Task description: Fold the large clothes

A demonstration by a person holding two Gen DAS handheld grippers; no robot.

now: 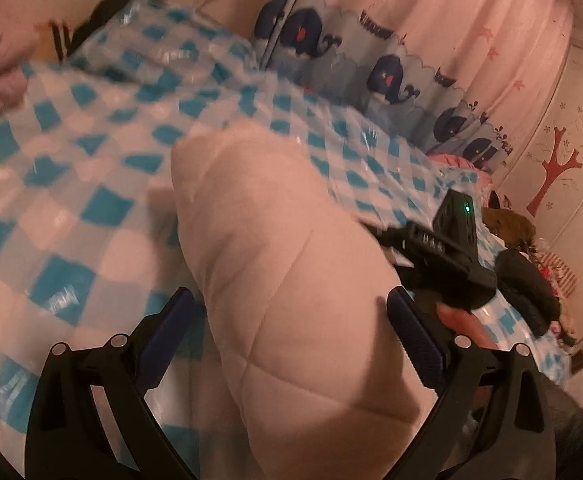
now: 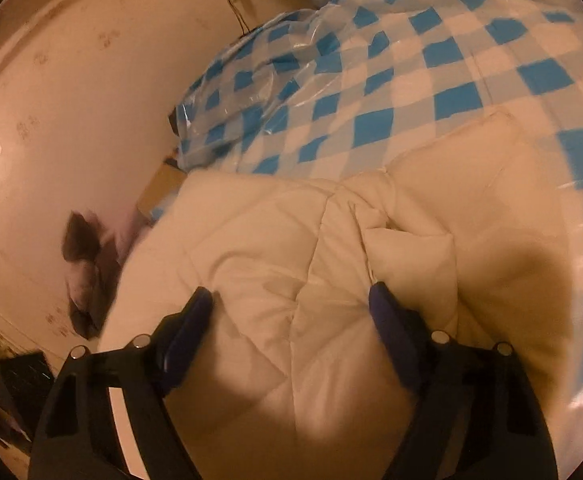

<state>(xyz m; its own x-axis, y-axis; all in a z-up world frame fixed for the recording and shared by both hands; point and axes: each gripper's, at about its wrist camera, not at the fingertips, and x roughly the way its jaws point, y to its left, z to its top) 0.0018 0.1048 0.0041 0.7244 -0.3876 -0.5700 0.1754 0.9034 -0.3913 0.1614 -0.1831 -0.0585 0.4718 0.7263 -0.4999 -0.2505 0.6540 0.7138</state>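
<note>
A cream quilted padded garment point(image 1: 291, 280) lies bunched on a bed with a blue-and-white checked cover point(image 1: 71, 152). My left gripper point(image 1: 291, 312) is open, its blue-padded fingers point(image 1: 171, 332) on either side of the garment's rounded bulk. The right gripper's black body point(image 1: 447, 248) shows in the left wrist view, at the garment's right side. In the right wrist view the garment point(image 2: 283, 264) fills the lower middle, and my right gripper point(image 2: 291, 308) is open with its fingers point(image 2: 391, 324) spread over a puffed fold. The image is motion-blurred.
The checked cover point(image 2: 411, 80) is under clear plastic. A whale-print curtain point(image 1: 371, 64) hangs behind the bed. A black jacket point(image 1: 527, 288) and other clothes lie at the right. A wall point(image 2: 71, 100) and a dark object point(image 2: 87, 264) are at the left.
</note>
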